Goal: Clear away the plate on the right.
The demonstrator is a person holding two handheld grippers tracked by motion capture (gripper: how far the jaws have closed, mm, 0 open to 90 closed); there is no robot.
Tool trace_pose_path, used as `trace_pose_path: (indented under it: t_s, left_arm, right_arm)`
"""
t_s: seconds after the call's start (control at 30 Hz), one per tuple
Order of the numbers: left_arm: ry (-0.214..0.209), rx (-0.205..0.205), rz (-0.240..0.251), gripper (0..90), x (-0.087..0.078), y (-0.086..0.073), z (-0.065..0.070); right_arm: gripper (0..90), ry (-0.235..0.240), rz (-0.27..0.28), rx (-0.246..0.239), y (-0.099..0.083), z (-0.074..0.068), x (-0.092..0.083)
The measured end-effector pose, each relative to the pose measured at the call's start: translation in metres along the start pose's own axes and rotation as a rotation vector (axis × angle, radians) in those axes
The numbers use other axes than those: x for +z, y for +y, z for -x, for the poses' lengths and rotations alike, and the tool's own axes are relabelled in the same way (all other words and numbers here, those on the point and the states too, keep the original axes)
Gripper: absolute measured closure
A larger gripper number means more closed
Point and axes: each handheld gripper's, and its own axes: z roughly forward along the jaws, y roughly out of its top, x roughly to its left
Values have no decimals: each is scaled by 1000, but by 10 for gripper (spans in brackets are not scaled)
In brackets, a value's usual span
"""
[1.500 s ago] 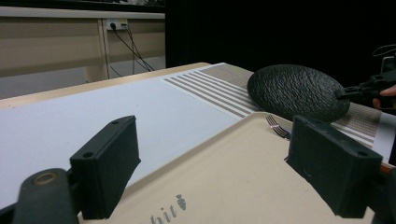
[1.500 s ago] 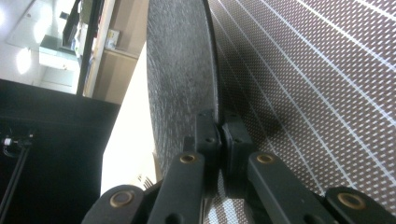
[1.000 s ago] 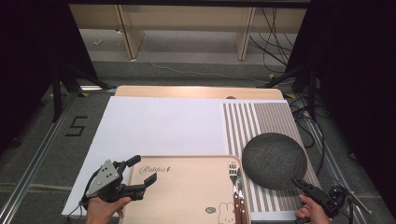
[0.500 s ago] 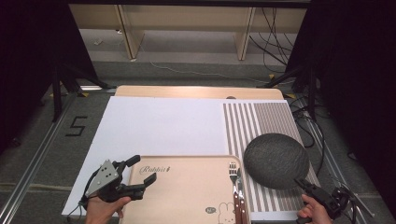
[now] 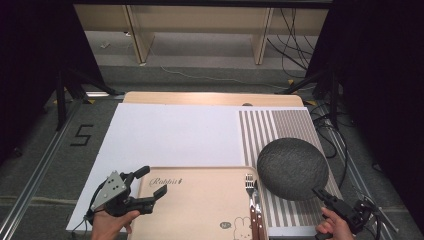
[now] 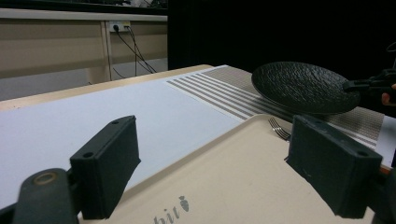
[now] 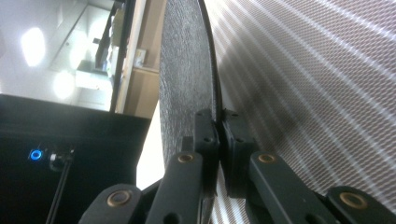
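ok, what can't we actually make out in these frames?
- Wooden-handled fork and knife on the beige tray: handle ends cut off by the high view's bottom edge.
- Round dark textured plate: seen edge-on in the right gripper view; the right gripper, shut on its rim, hides that part.
- Tray lettering: the left gripper view's bottom edge cuts it off.

The plate (image 5: 292,167) looked matt black and rough-textured. The tray (image 5: 200,205) was smooth, matt beige plastic; the striped placemat (image 5: 280,125) appeared finely woven.
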Motion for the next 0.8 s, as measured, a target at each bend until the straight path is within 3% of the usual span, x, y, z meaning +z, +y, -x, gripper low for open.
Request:
trace_pose_path:
  t_s: [0.2,0.23,0.3,0.5,0.63,0.8]
  left_arm:
    - [1,1,1,158,0,0,0]
    - [2,1,0,159,0,0,0]
    - [2,1,2,158,0,0,0]
    - [2,-2,5,158,-1,1,-1]
    - [3,0,6,159,-1,1,-1]
    - [3,0,7,158,-2,1,-1]
  right_arm:
    - [872,39,-14,-49,-7,-5,4]
    - [872,34,-30,-24,-9,-7,4]
    - [873,44,-33,-47,-12,-8,7]
    - [870,60,-68,-51,-21,-13,12]
    - [872,68,-103,-83,-30,-18,17]
    - [872,82,-172,-72,-44,-26,23]
